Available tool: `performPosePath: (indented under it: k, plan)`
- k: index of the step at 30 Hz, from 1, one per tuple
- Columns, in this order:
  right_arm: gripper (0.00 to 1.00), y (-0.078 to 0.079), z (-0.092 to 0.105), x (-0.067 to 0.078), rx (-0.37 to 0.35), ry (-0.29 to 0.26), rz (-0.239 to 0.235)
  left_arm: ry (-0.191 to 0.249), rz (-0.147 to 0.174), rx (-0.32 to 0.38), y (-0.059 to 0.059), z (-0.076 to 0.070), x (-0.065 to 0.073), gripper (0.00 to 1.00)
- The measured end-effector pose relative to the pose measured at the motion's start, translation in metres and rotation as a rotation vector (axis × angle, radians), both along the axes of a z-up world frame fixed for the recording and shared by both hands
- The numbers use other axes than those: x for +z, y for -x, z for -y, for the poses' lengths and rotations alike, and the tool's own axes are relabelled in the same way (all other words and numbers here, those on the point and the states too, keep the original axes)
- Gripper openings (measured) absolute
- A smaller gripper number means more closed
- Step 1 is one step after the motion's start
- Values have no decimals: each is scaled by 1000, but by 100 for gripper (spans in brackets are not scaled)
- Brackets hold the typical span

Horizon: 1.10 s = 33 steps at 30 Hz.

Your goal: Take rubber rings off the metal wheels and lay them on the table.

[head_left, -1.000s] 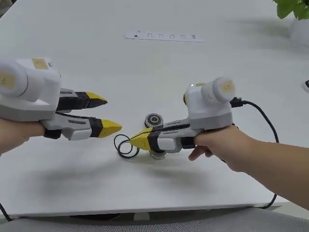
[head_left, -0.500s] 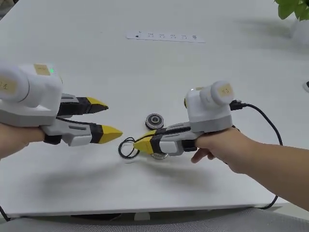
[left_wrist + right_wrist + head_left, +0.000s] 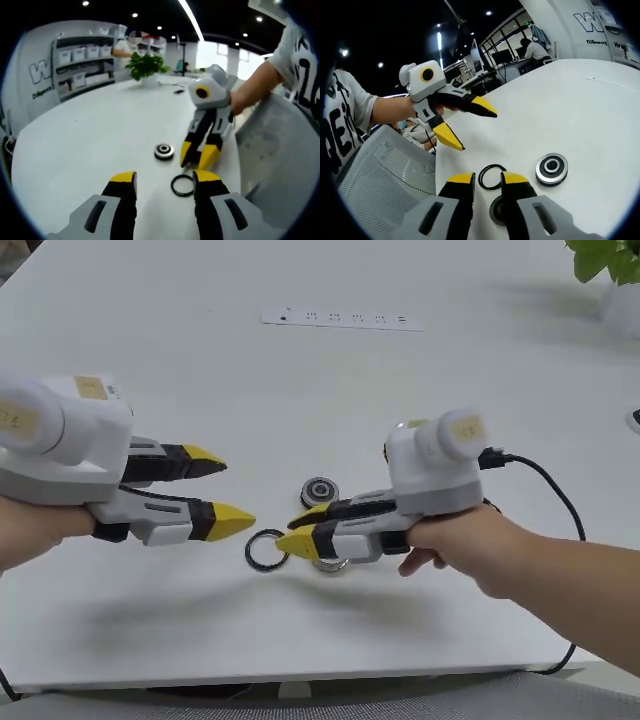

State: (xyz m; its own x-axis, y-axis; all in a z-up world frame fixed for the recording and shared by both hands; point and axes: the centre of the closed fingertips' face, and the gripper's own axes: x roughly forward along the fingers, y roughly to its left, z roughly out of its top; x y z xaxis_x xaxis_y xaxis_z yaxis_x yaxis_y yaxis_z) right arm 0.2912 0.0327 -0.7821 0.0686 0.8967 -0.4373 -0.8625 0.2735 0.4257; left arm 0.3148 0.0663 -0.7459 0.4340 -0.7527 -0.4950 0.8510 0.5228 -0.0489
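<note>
Black rubber, one ring (image 3: 266,550) lies flat on the white desk (image 3: 330,390), off its wheel and just ahead of the yellow tips of the right tool (image 3: 295,528). Whether the lower tip touches the ring's edge cannot be told. That tool's jaws stand narrowly apart with nothing between them, and a metal wheel (image 3: 496,210) sits on the desk beneath them. The left tool (image 3: 225,488) hovers on the far side of the ring, jaws wide and empty, pointing across at the right one. A second wheel (image 3: 319,489) rests flat and apart from the ring, just behind the right tool's tips. Its rim looks dark, so it probably carries a ring to be taken off. The right tool is the nearer one, and a jaw would likely have to meet that rim from the side.
</note>
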Motion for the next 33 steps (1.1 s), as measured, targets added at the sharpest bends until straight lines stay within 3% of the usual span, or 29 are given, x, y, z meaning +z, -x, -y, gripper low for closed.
performPosePath:
  k: [18,33]
  plan:
    - [19,-30,20,12,-84,-12,65,-1,8,8,-11,0,2,46]
    - [21,-56,44,11,-164,8,127,-1,14,-23,-31,22,2,44]
